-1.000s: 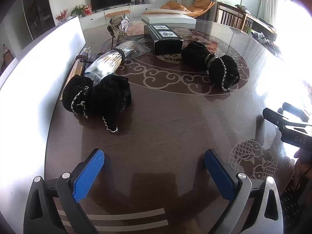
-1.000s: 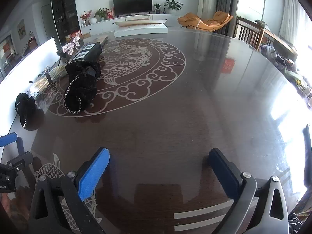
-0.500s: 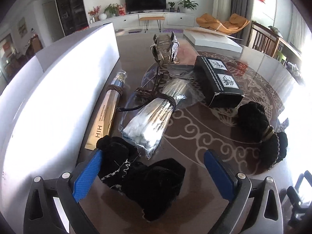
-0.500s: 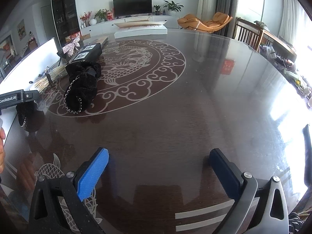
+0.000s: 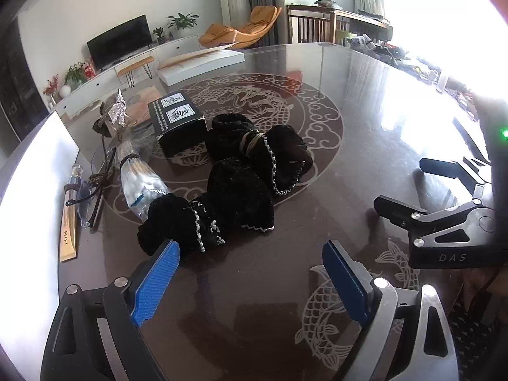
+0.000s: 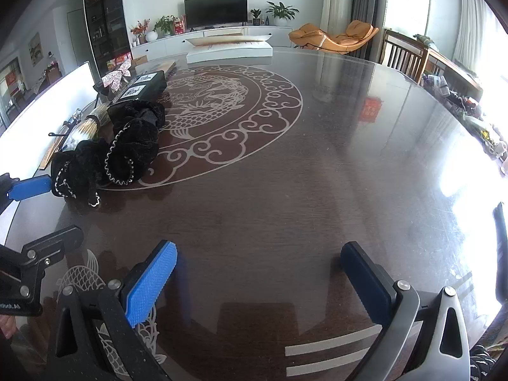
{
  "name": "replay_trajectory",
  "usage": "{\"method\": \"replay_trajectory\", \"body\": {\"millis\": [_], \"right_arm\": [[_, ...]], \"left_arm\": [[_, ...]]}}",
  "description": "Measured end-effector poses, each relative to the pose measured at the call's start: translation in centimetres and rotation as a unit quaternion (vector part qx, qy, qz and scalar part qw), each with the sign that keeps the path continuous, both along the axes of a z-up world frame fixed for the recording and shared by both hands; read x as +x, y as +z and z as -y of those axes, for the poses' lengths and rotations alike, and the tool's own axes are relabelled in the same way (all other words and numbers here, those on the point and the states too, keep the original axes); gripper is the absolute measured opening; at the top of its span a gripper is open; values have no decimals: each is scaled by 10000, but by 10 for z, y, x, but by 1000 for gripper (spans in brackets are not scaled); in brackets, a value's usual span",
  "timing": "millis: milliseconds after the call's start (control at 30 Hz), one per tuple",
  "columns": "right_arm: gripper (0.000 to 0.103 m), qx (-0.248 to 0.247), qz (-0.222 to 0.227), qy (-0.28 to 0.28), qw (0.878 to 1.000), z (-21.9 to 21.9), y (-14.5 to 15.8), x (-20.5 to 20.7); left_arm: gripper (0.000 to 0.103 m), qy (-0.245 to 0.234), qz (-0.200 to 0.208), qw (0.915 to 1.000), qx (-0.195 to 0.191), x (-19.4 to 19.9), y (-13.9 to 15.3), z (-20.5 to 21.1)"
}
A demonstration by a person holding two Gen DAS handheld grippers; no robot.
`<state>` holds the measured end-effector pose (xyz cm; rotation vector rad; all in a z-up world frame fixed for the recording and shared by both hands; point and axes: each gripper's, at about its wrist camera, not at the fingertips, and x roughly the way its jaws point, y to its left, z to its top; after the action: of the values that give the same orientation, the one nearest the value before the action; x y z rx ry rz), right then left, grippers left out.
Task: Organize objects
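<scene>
Two black velvet bundles with silver trim lie side by side on the dark table. The near bundle (image 5: pixel 222 209) (image 6: pixel 79 168) touches the far bundle (image 5: pixel 266 155) (image 6: pixel 136 146). My left gripper (image 5: pixel 250 273) hovers just in front of the near bundle; its jaws are closing with nothing between the blue pads (image 5: pixel 155 282), and the bundle's left end sits at the left pad's tip. My right gripper (image 6: pixel 257 273) (image 5: pixel 444 222) stands open over bare tabletop to the right, holding nothing.
Behind the bundles are a black box (image 5: pixel 177 123), a clear bag of cotton swabs (image 5: pixel 139 181), a gold stick box (image 5: pixel 68 235) and a silver bow ornament (image 5: pixel 117 111). A white panel (image 5: pixel 31 174) borders the table's left side. A white flat box (image 5: pixel 203 63) lies at the far edge.
The left gripper reached over the near black bundle, then drew back and swung right. That bundle now lies against the far bundle instead of apart from it. The right gripper stayed put.
</scene>
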<state>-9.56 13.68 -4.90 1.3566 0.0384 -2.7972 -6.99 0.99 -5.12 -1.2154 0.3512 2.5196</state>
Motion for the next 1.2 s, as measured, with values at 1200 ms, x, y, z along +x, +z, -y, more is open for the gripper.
{"method": "replay_trajectory", "body": {"millis": [1200], "right_arm": [[103, 0, -6, 4, 10000, 0, -1, 0]], "left_arm": [[92, 827, 1181, 9853, 915, -11, -12, 50]]}}
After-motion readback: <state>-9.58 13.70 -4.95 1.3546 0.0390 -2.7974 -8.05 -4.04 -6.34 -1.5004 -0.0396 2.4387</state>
